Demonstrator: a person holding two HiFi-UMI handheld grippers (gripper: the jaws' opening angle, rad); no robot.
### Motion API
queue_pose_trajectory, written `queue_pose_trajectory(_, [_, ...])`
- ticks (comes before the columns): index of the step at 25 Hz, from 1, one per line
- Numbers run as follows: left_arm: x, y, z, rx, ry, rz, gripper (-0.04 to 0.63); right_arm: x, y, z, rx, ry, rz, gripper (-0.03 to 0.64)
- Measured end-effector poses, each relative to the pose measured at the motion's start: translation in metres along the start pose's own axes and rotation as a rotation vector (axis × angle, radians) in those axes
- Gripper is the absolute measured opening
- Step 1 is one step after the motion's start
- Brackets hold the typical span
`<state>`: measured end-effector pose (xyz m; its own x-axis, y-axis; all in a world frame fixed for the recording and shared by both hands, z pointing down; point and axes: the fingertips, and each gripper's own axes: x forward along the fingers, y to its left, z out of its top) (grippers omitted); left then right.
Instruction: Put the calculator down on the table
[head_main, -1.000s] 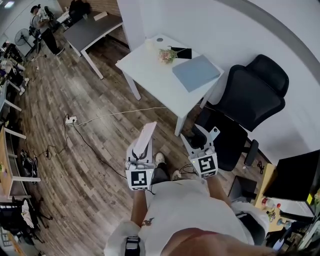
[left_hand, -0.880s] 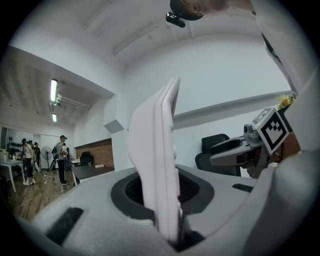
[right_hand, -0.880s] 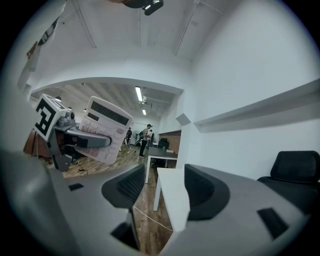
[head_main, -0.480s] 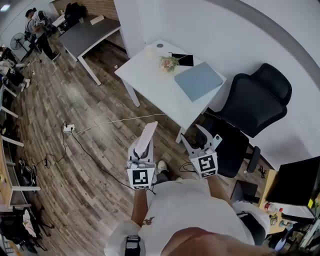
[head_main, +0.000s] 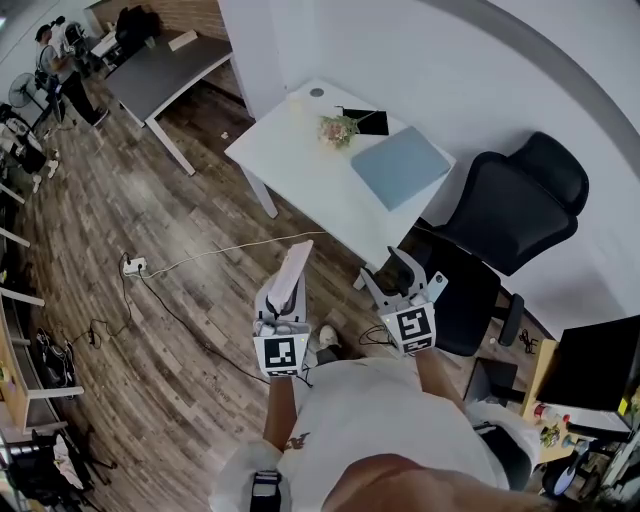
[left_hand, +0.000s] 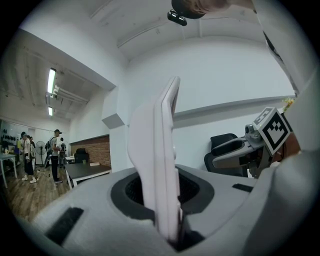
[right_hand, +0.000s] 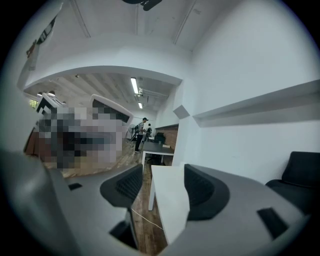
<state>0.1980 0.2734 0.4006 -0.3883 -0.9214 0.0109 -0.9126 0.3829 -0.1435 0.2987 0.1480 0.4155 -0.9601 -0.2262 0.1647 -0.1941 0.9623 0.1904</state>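
Change over the last second: the whole rig closed in on the white table (head_main: 290, 150). In the head view its near corner sat closer to both grippers than a second earlier. Nothing moved on the tabletop.

Left gripper (head_main: 283, 305) was unchanged, pinching the calculator (head_main: 295, 268) by its lower end. The calculator stood edge-on, pointing ahead and up. It was still in the air over the wood floor (head_main: 150, 300), short of the table's near corner and not over the tabletop yet.

Right gripper (head_main: 402, 280) was empty, jaws opening and by then spread wide. Its own view showed only the table's edge and floor through the gap. It rode beside the left gripper, near the black chair (head_main: 510, 210).

Tabletop:
- a grey-blue folder (head_main: 402, 165) toward the right corner
- flowers (head_main: 338, 128) and a flat black item (head_main: 365, 120) near the far edge
- left half and near-left edge bare

My read: this was the carry phase, placing not started. The grip looked steady, so the approach seemed fine. The bare near-left part of the tabletop looked like the easiest drop spot. The calculator would probably have to be tipped flat before release, since it was held on edge.
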Motion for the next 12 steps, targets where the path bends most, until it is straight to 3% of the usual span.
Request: queue_pose_trajectory(12, [0.035, 0.041, -0.004, -0.007, -0.005, -0.044, 0.092, 0.047, 0.002, 0.006, 0.018, 0.016, -0.041, 0.261])
